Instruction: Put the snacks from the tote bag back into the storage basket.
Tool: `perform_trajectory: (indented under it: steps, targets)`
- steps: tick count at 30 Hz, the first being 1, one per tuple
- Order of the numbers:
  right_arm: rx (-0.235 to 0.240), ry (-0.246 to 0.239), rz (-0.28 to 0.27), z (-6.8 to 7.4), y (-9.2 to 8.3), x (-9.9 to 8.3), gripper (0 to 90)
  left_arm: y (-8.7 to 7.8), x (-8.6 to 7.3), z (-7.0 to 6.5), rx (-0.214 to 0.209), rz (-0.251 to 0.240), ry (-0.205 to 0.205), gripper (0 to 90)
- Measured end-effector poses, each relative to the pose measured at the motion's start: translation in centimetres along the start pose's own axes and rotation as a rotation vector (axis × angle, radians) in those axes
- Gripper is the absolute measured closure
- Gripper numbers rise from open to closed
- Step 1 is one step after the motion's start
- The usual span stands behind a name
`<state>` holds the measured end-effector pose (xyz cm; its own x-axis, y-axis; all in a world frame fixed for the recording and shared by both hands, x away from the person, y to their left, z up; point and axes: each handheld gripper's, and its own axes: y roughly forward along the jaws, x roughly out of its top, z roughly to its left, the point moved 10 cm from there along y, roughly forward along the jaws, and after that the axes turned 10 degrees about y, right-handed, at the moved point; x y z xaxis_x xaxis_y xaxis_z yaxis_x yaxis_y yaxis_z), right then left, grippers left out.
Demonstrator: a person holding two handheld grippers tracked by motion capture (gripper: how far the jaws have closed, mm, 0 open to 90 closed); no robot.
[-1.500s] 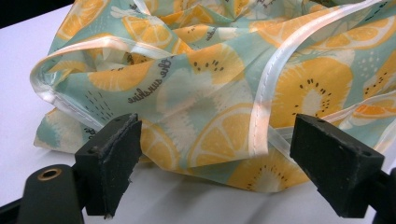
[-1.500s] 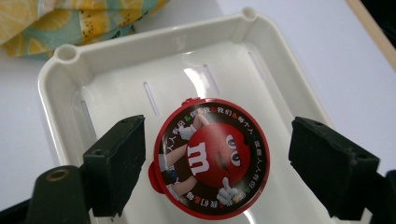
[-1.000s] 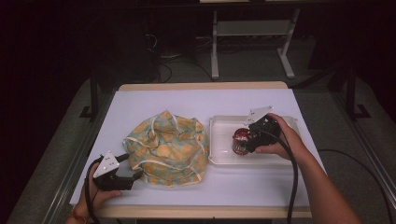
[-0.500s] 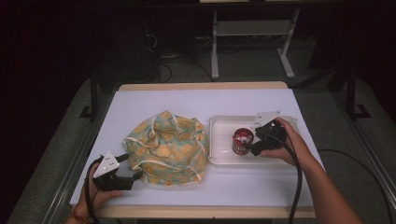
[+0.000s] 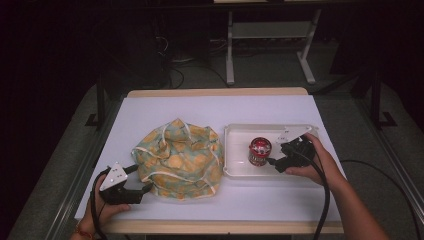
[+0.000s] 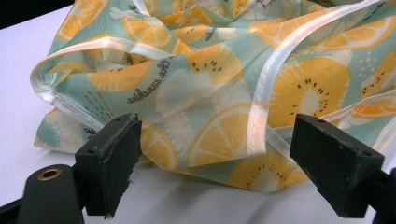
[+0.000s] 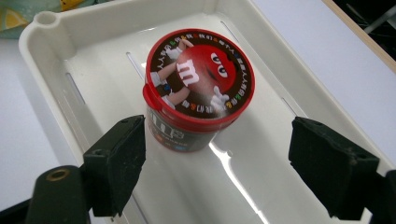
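A red round candy tub [image 5: 260, 150] with a cartoon lid stands upright in a white tray [image 5: 239, 149] on the right of the table. My right gripper [image 5: 274, 161] sits just right of it, open, with the tub [image 7: 198, 88] a little beyond the jaws and nothing between them; the tray wall [image 7: 46, 60] curves round on the left. A crumpled cloth bag [image 5: 177, 157] printed with citrus slices lies mid-table. My left gripper [image 5: 142, 187] is at its near left corner, open, with the cloth's [image 6: 224, 93] folds and white trim just ahead of the jaws.
The white table top [image 5: 225, 107] has bare room behind the cloth and the tray. A wooden edge [image 5: 215, 92] runs along the far side. Dark floor, cables and a metal stand [image 5: 230, 55] lie beyond the table.
My right gripper has let go of the candy tub and drawn back to the right; the tub now stands alone in the tray. The left gripper has held still.
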<state>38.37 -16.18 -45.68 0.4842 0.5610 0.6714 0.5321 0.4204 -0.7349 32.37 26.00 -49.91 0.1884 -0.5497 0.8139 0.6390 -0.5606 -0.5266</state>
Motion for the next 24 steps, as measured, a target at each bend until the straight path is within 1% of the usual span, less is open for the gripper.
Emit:
perform_trajectory:
  steps: [5, 9, 11, 13, 17, 18, 19, 21, 24]
  targets:
    - [-0.003, 0.001, -0.013, 0.0, -0.3, -0.6, 18.0, 0.0, 0.0, 0.0, 0.001, -0.001, -0.001, 16.1]
    - [-0.006, -0.010, -0.028, 0.0, -0.5, -1.1, 17.9, 0.0, 0.0, 0.0, 0.002, -0.002, -0.004, 16.1]
    - [-0.015, -0.010, -0.035, -0.1, -0.6, -1.4, 17.9, -0.1, 0.0, 0.0, 0.001, -0.002, -0.003, 16.1]
    - [-0.012, -0.009, -0.035, 0.0, -0.7, -1.7, 17.9, 0.0, 0.0, 0.0, 0.001, -0.002, -0.002, 16.1]
    - [-0.026, -0.012, -0.036, -0.1, -0.9, -2.2, 17.8, -0.1, 0.0, 0.0, 0.002, -0.003, -0.004, 16.1]
    - [-0.039, -0.013, -0.046, -0.2, -1.0, -2.6, 17.9, 0.0, 0.0, 0.0, 0.002, -0.002, -0.004, 16.1]
    - [-0.043, -0.010, -0.048, -0.2, -1.1, -2.7, 17.8, 0.0, 0.0, 0.0, 0.001, -0.001, -0.002, 16.1]
    - [-0.043, -0.009, -0.049, -0.3, -1.1, -2.9, 17.9, 0.0, 0.0, 0.0, 0.001, 0.000, -0.002, 16.1]
    - [-0.035, 0.000, -0.065, -0.3, -1.4, -3.5, 17.6, 0.0, 0.0, 0.0, 0.001, 0.000, -0.005, 16.1]
